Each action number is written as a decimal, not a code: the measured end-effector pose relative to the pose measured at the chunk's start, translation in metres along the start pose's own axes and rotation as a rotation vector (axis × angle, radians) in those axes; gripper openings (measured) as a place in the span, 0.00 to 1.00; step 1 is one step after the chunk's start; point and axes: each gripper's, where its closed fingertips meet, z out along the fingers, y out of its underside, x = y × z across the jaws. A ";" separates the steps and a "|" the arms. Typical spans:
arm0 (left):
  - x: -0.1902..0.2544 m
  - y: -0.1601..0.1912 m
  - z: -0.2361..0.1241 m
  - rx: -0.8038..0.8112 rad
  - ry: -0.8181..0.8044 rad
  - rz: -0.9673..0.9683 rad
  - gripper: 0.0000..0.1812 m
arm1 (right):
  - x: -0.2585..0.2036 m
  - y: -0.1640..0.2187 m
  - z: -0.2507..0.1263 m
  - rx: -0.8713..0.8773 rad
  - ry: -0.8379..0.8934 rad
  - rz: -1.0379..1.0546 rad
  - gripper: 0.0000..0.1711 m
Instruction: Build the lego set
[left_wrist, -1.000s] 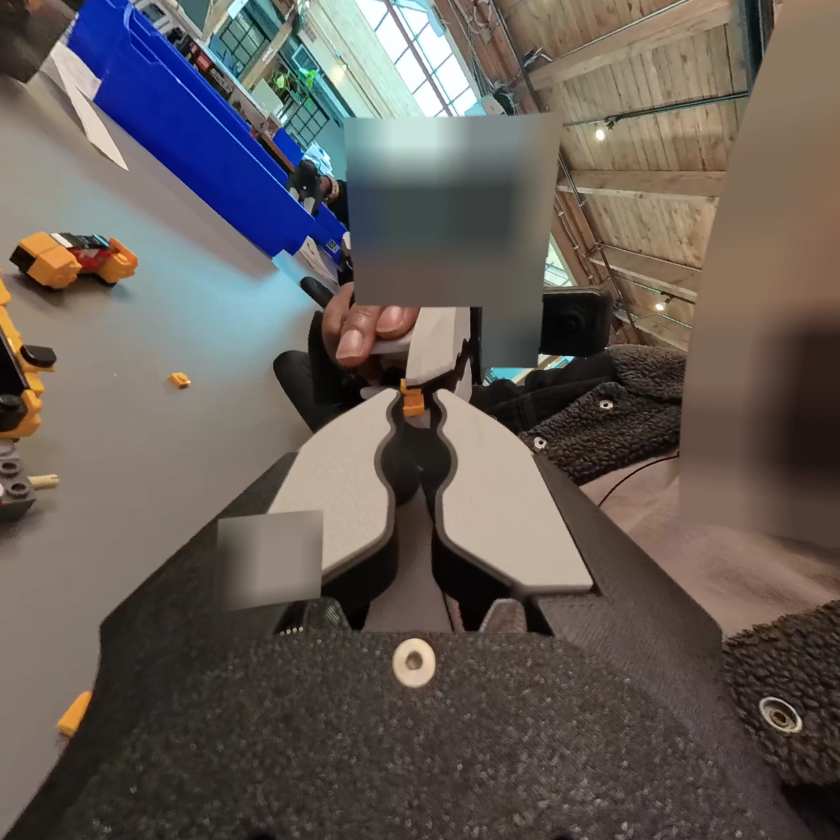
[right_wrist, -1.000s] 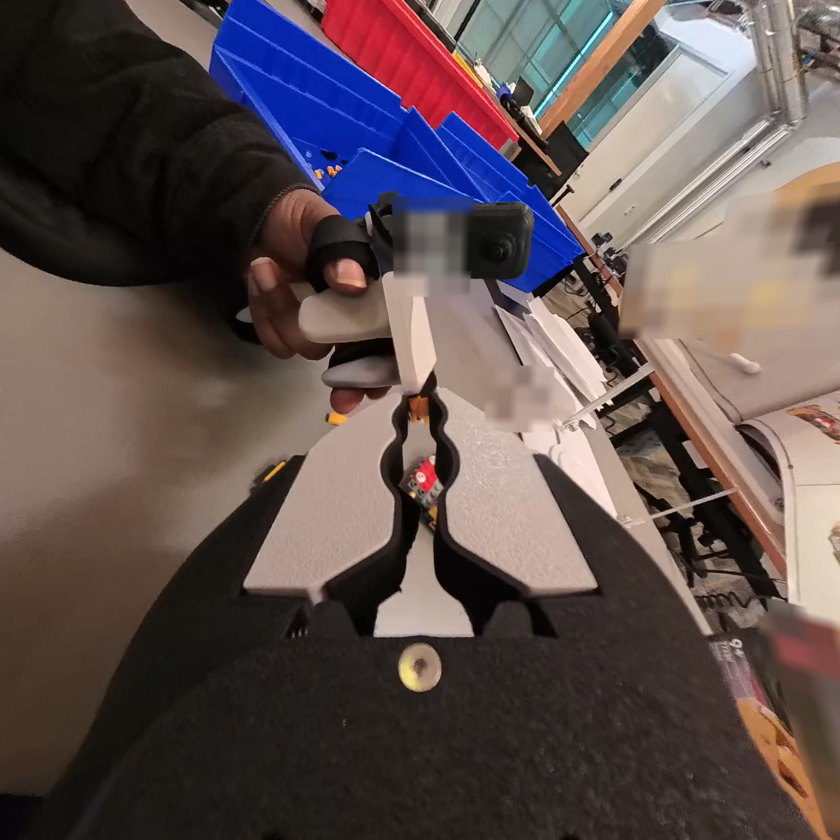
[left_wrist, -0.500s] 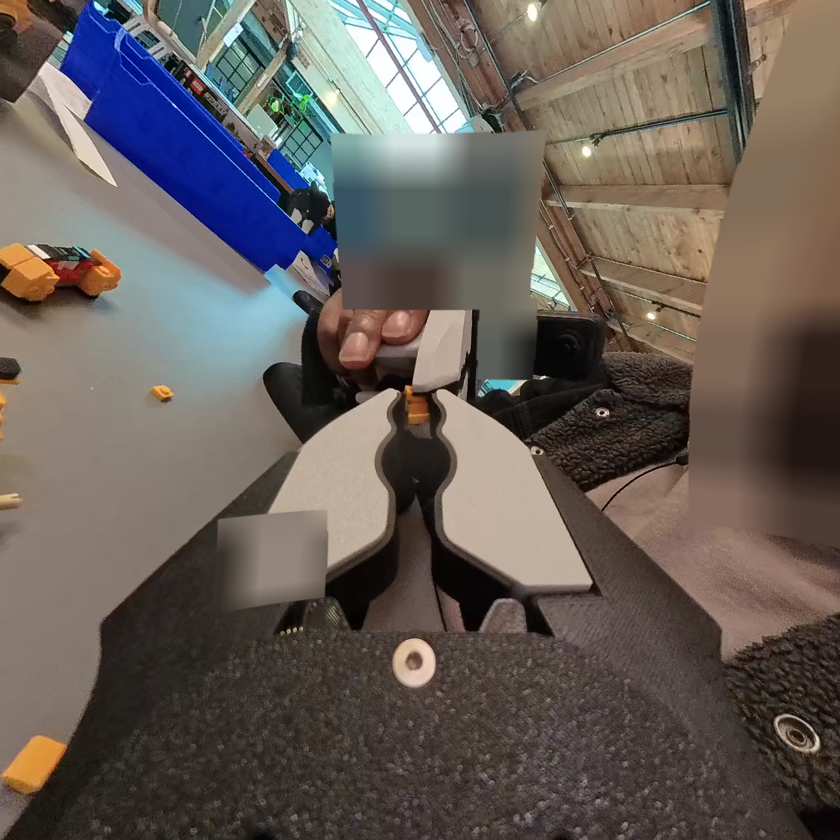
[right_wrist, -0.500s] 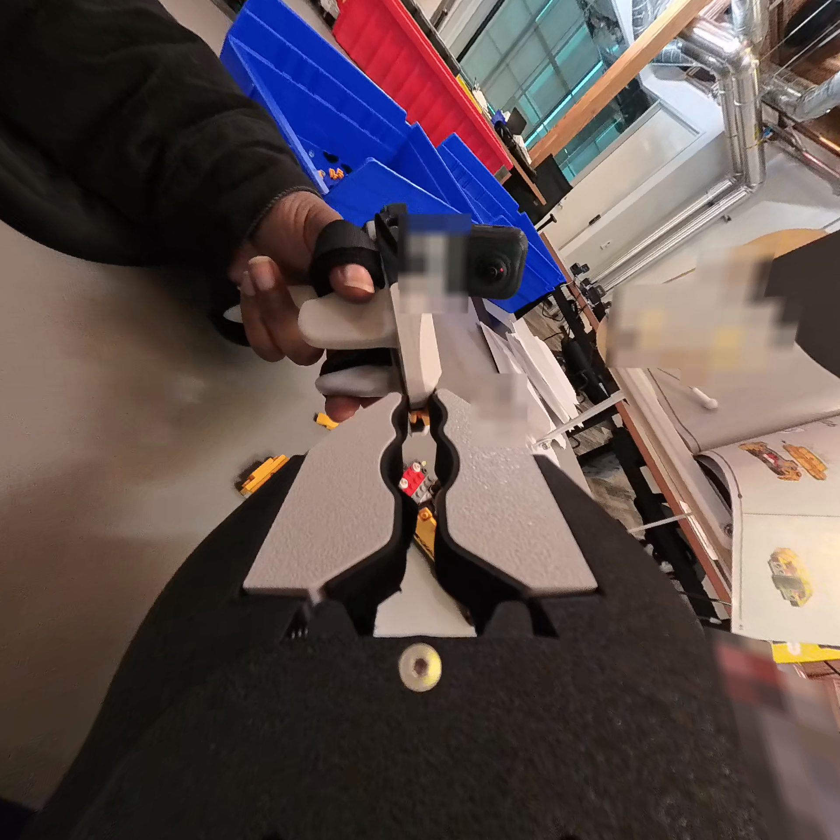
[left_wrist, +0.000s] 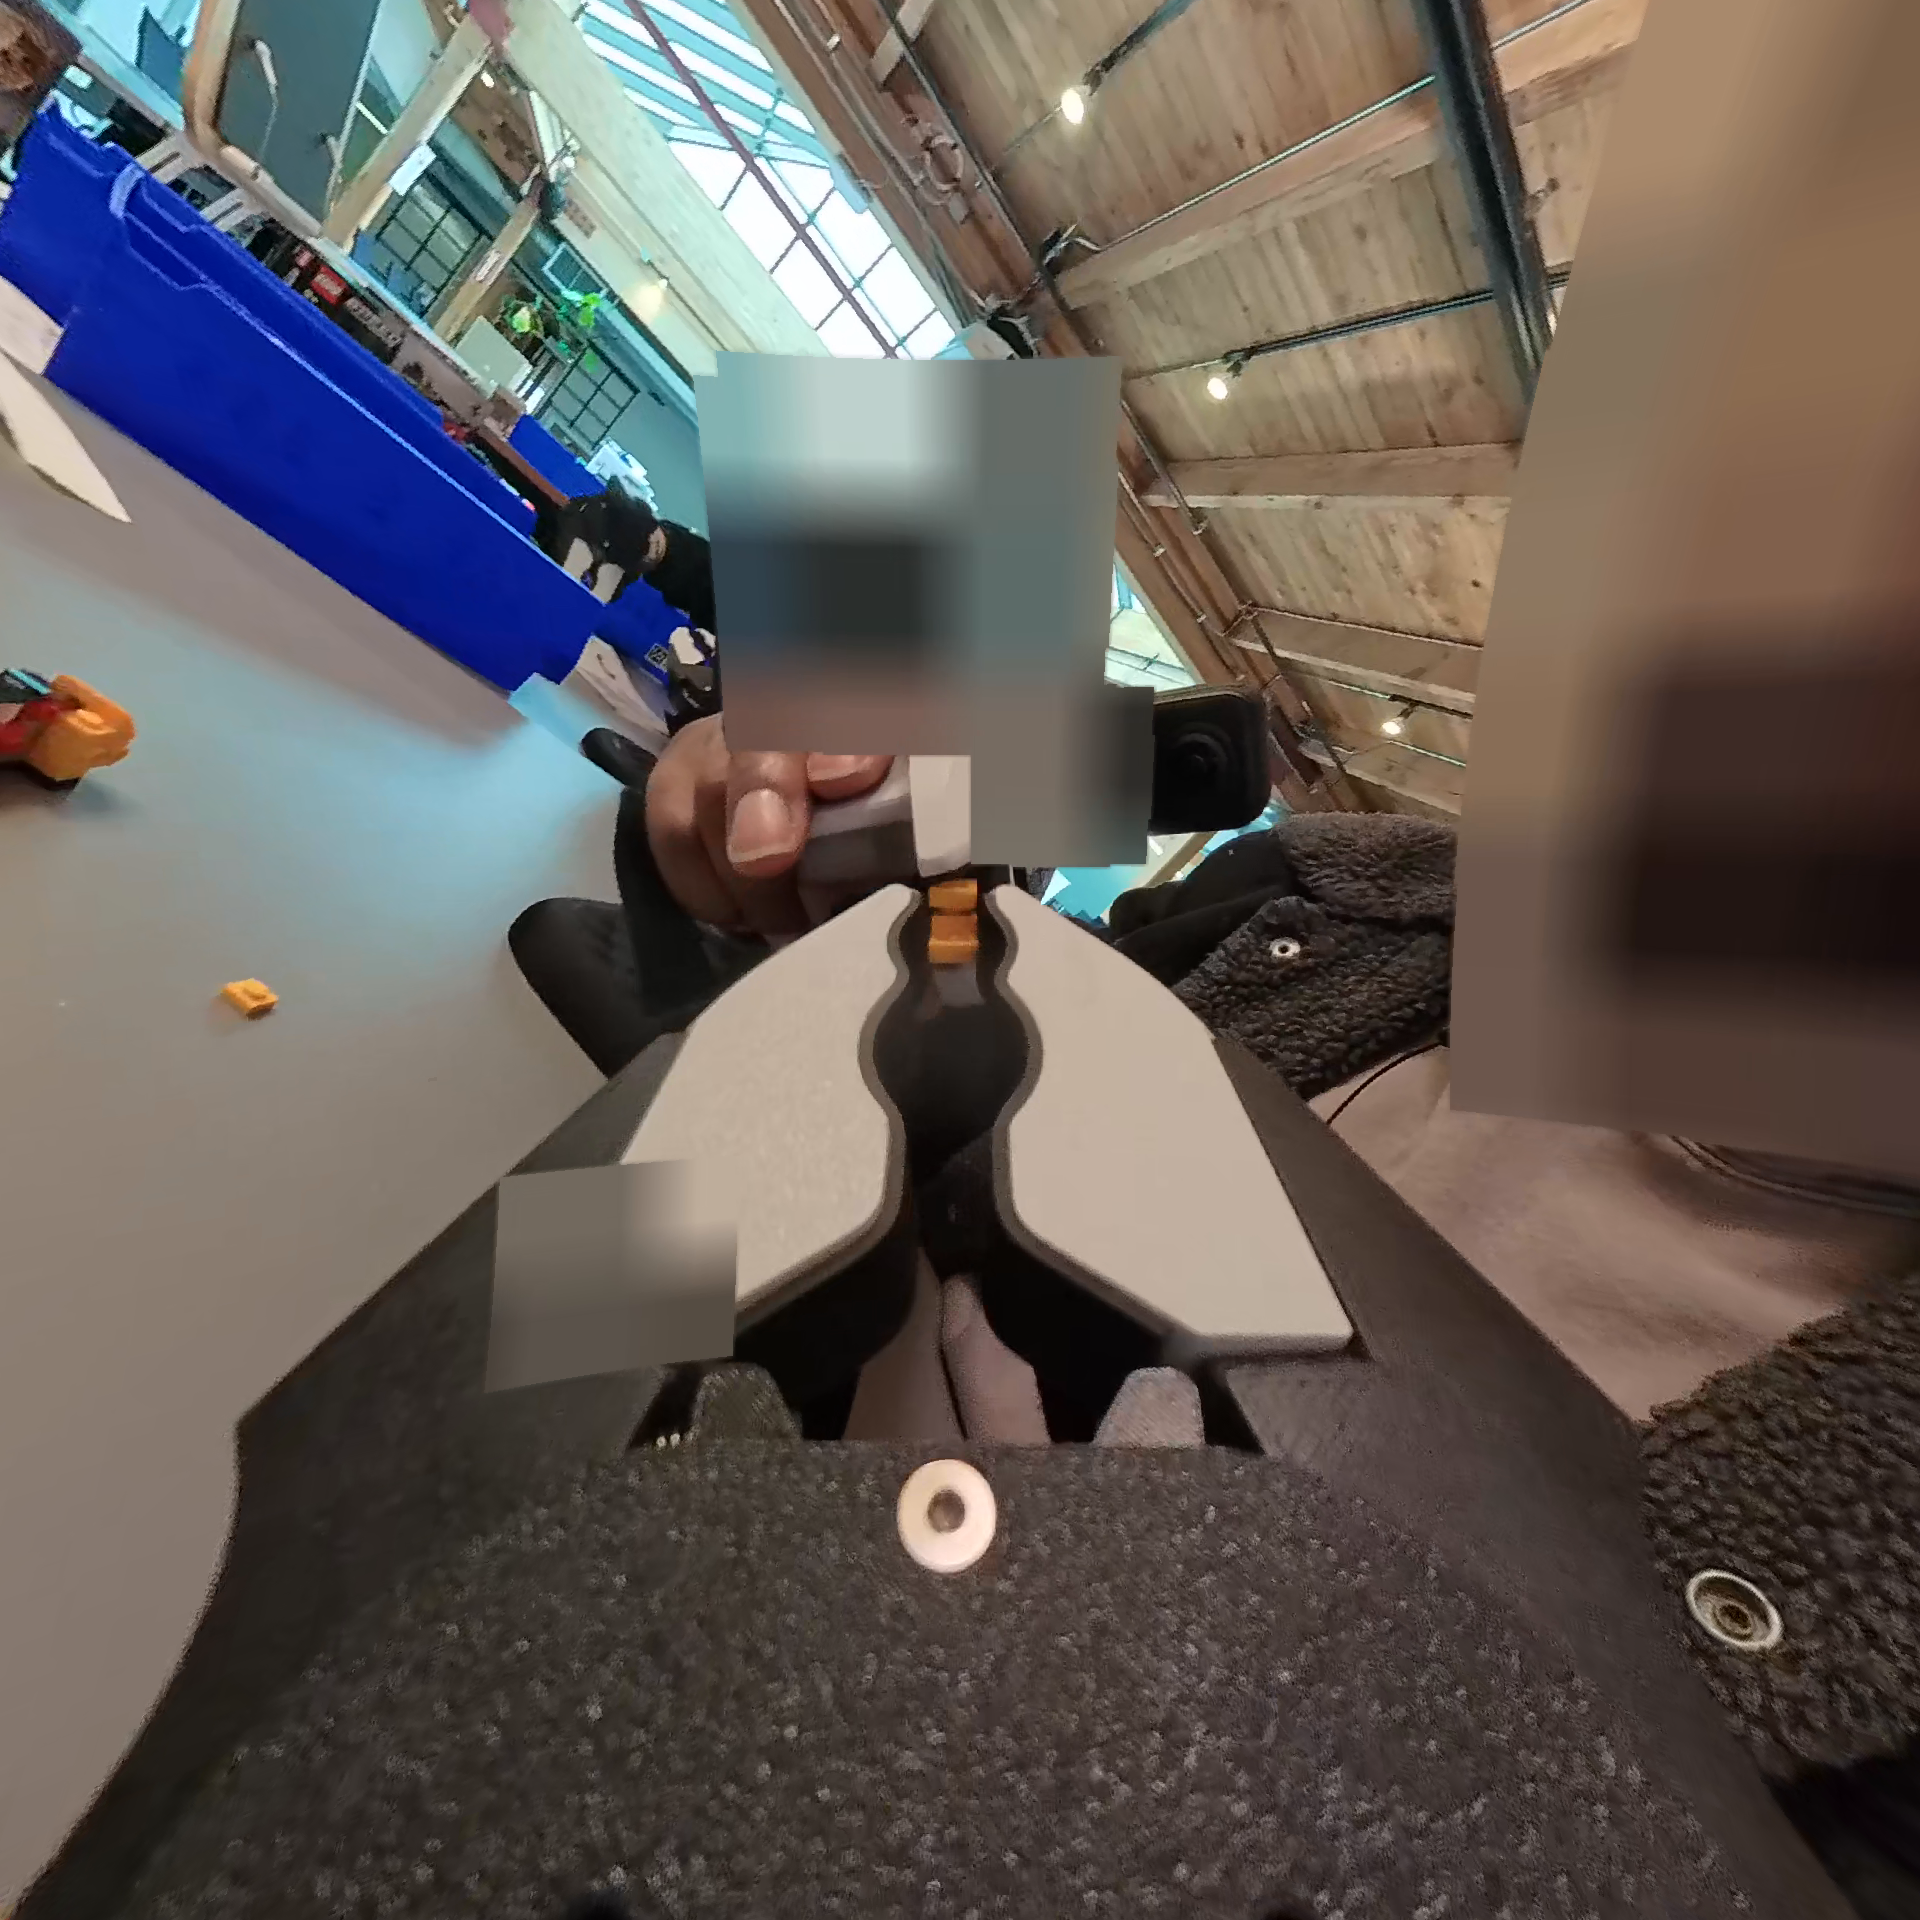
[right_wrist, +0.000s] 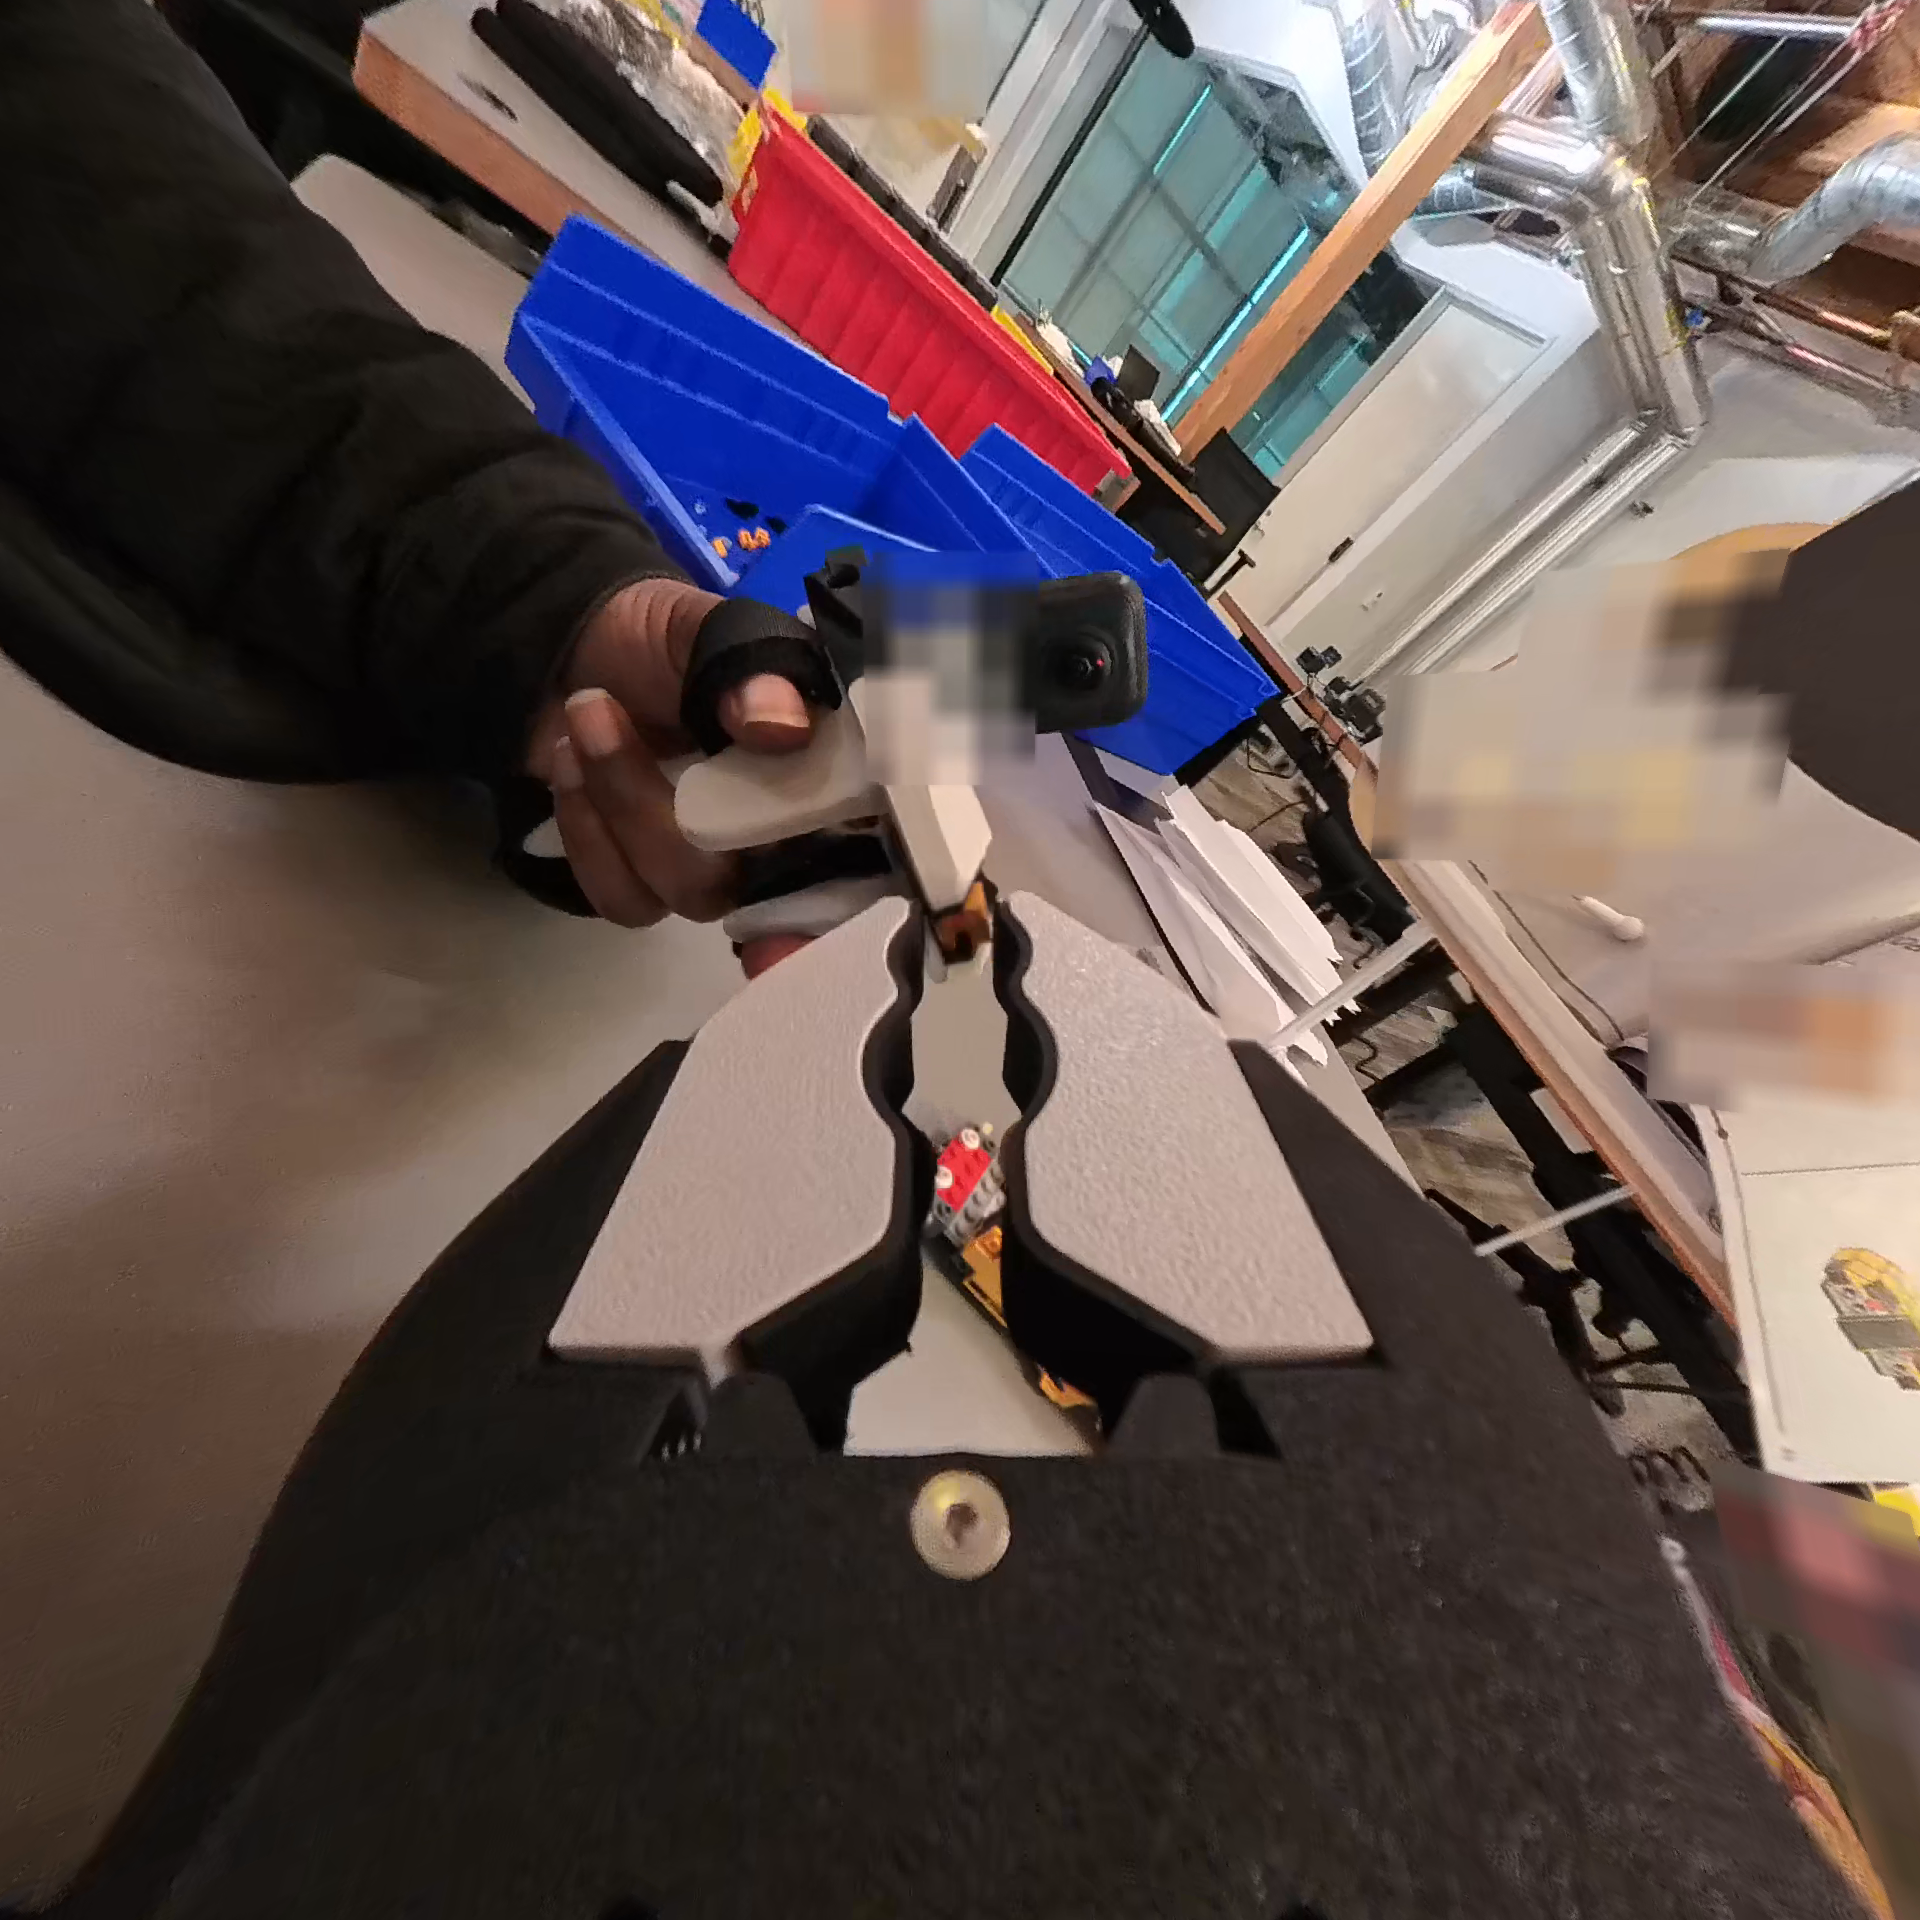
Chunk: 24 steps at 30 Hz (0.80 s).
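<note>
Left wrist view shows, going left to right, the grey table (left_wrist: 312, 883) with a partly built orange and red model (left_wrist: 62, 727) now slipping off the left edge, where a second ago it sat well inside the picture, and a loose orange plate (left_wrist: 249, 997) lying farther along; the blue bins (left_wrist: 260, 416) run behind them. At centre the left gripper (left_wrist: 951, 914) has its tips drawn in on a small orange piece (left_wrist: 952, 935), and a second orange piece (left_wrist: 952, 896) sits stacked right against it, where earlier only one bit of orange showed between the tips. The other tool meets it nose to nose, so the right gripper (right_wrist: 961, 920), seen in its own view, is likewise pinched at the tips on the small orange part (right_wrist: 958, 930), with the hand (right_wrist: 644, 790) on the left tool behind it. I cannot tell whether the two pieces are fully seated or only touching. Both tools have tilted upward, so more ceiling and less table shows, and the join is being made in mid-air. Below the right tool's fingers the red and grey assembly (right_wrist: 966, 1184) lies on the table, with the instruction booklet (right_wrist: 1829, 1299) at far right. My judgement: a small sub-part is being pressed together before going onto the model.
</note>
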 end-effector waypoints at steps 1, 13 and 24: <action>0.001 -0.001 0.000 0.005 0.008 -0.002 0.05 | 0.001 -0.001 -0.001 0.005 -0.002 0.006 0.07; 0.004 0.004 0.002 -0.033 0.021 0.016 0.05 | -0.004 -0.004 -0.002 0.015 -0.019 -0.044 0.06; 0.004 0.002 0.002 -0.012 0.030 -0.026 0.05 | -0.003 -0.003 -0.003 0.002 -0.009 -0.055 0.05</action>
